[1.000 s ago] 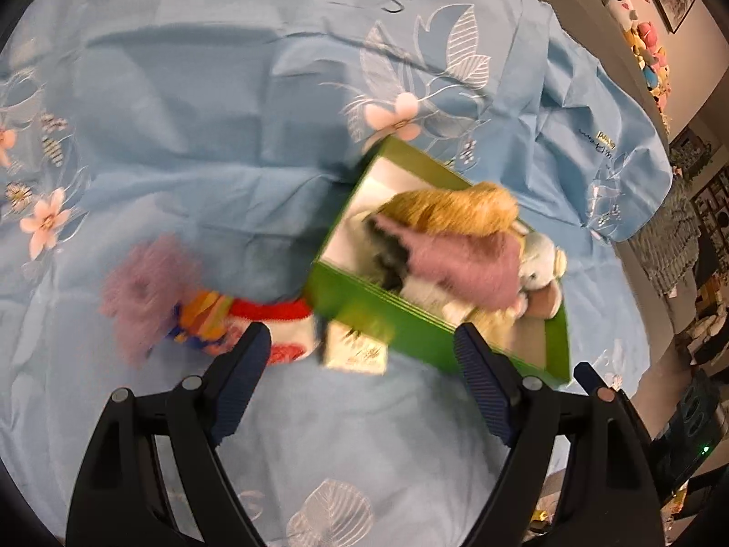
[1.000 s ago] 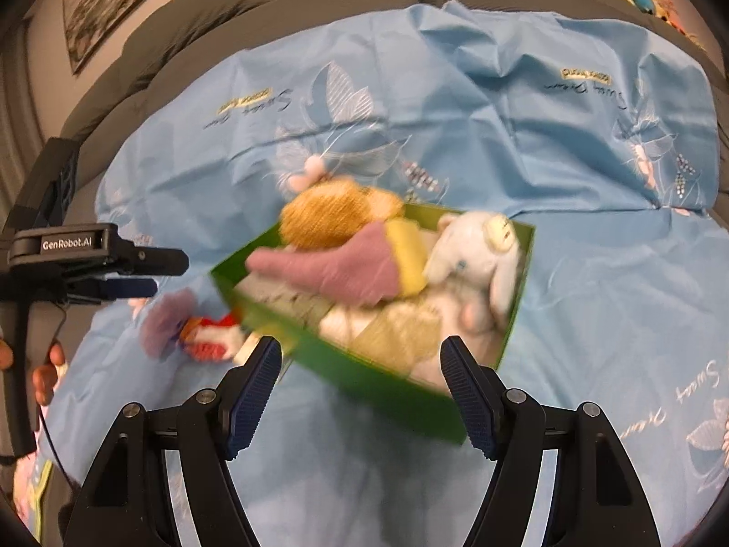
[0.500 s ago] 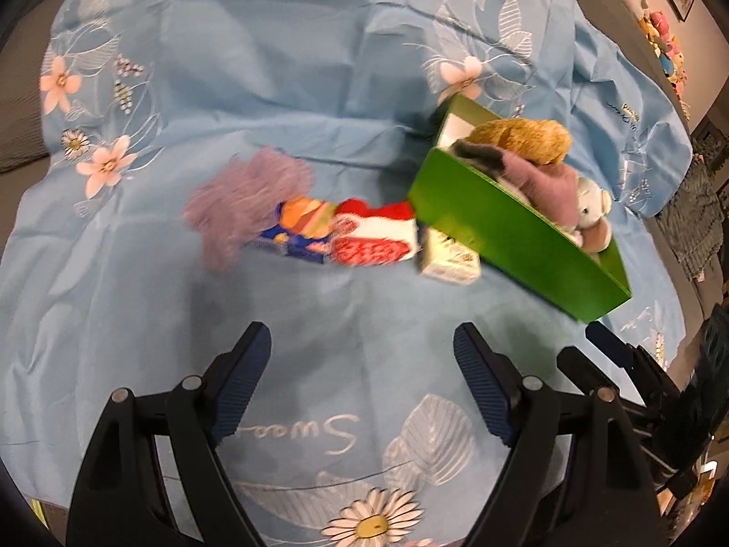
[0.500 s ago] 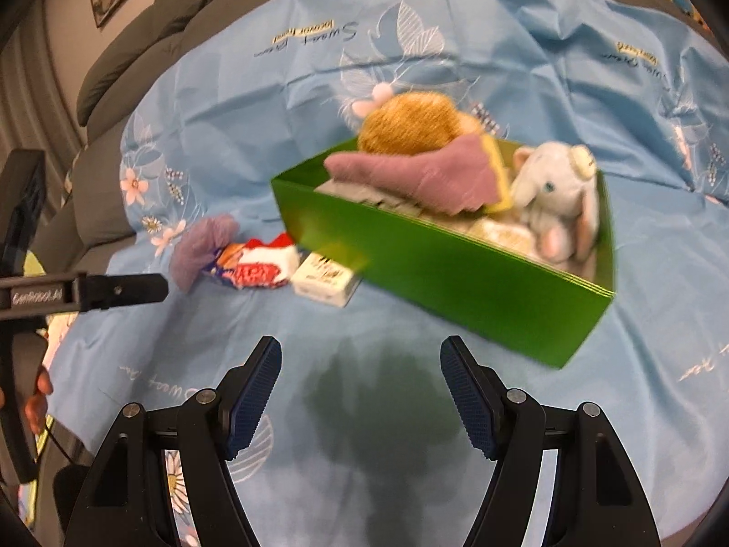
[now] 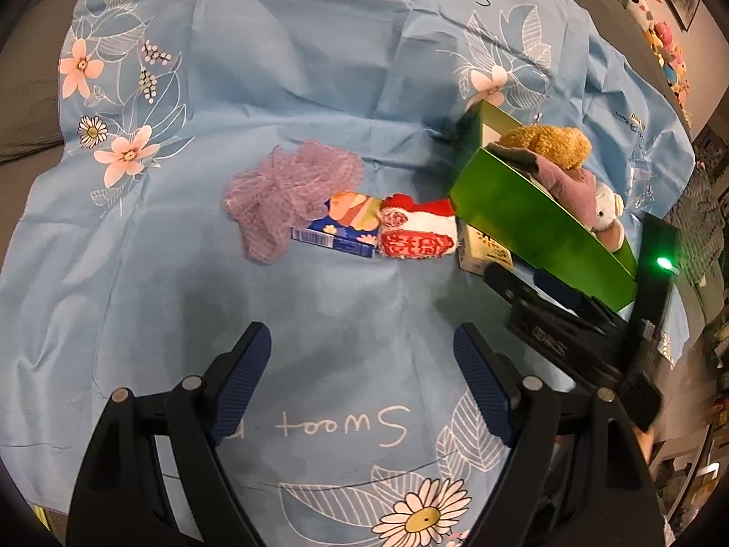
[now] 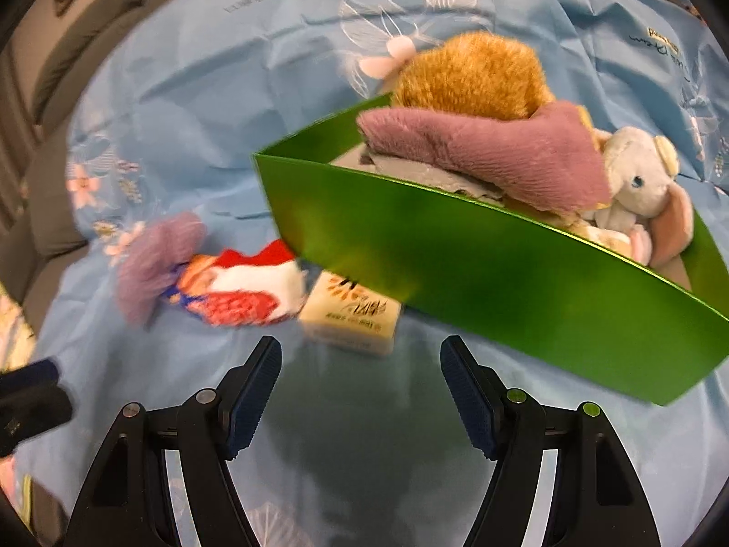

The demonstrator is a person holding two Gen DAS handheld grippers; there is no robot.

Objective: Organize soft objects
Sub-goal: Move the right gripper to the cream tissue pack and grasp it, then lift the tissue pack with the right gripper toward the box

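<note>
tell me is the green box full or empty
Full. The green box is heaped above its rim with soft toys: a brown plush, a purple plush and a grey elephant.

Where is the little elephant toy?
In the right wrist view, the elephant sits at the right end of the green box, beside the purple plush.

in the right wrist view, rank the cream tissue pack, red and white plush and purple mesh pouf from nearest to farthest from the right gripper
From the right gripper:
1. Cream tissue pack, just ahead of the fingertips.
2. Red and white plush, farther left.
3. Purple mesh pouf, farthest left.
</note>
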